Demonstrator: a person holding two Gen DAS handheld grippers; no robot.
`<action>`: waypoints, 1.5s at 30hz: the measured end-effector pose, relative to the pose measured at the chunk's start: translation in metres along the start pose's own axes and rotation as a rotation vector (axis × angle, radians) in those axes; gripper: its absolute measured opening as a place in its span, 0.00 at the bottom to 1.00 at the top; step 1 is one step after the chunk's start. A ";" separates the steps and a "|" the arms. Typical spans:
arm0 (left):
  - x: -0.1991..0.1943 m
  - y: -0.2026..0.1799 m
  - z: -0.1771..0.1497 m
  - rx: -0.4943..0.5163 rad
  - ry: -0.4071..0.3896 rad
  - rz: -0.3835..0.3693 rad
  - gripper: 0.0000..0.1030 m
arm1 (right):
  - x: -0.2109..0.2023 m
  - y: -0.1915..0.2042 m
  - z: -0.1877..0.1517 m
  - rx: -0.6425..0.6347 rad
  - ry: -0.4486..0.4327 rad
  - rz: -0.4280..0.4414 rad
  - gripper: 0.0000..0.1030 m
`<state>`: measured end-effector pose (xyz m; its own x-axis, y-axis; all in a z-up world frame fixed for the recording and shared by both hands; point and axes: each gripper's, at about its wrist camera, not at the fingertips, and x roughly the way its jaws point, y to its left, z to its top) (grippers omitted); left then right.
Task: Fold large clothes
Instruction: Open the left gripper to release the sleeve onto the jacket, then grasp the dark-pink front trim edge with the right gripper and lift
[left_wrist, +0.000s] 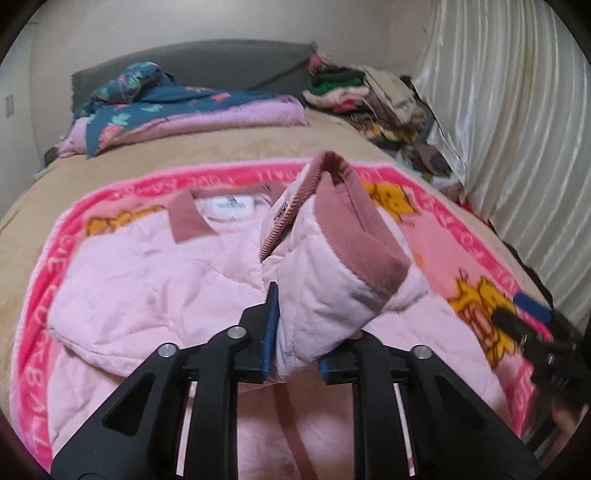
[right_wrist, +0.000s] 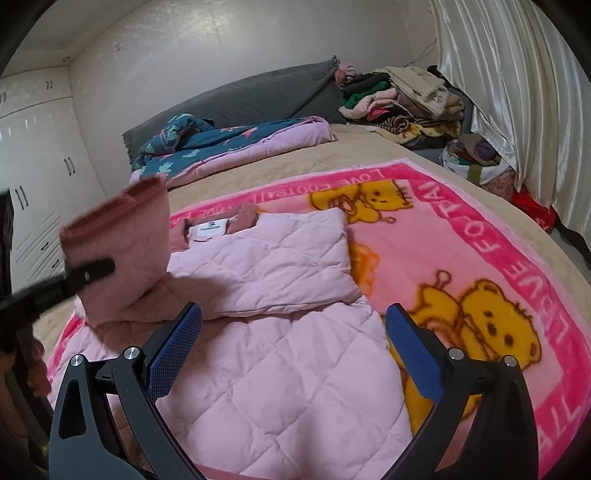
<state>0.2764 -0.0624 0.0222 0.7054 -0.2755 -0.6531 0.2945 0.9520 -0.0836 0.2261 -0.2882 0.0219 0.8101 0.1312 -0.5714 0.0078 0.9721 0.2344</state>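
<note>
While folded, pink quilted jacket (right_wrist: 258, 258) puffs.

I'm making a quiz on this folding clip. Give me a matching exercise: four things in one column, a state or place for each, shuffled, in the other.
Things:
1. left gripper
2. right gripper
3. pink blanket with bears
4. pile of clothes

States or places:
A. spread flat under the jacket
B. jaws apart, nothing between them
C. stacked at the head of the bed by the curtain
D. clamped on the pink jacket's sleeve, cuff raised

Pairs: 1-D, 2-B, 3-A, 4-C
</note>
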 end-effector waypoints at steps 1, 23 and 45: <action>0.003 -0.003 -0.004 0.012 0.009 -0.015 0.17 | 0.001 -0.002 0.000 0.006 0.004 -0.005 0.96; -0.001 -0.003 -0.014 0.098 0.087 -0.182 0.91 | 0.002 -0.014 0.003 0.083 0.018 0.003 0.96; 0.002 0.196 0.005 -0.308 0.003 0.179 0.91 | 0.100 0.081 -0.032 0.133 0.331 0.191 0.96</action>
<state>0.3392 0.1230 0.0080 0.7262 -0.1003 -0.6801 -0.0427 0.9808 -0.1902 0.2888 -0.1900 -0.0414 0.5717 0.3837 -0.7253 -0.0312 0.8935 0.4481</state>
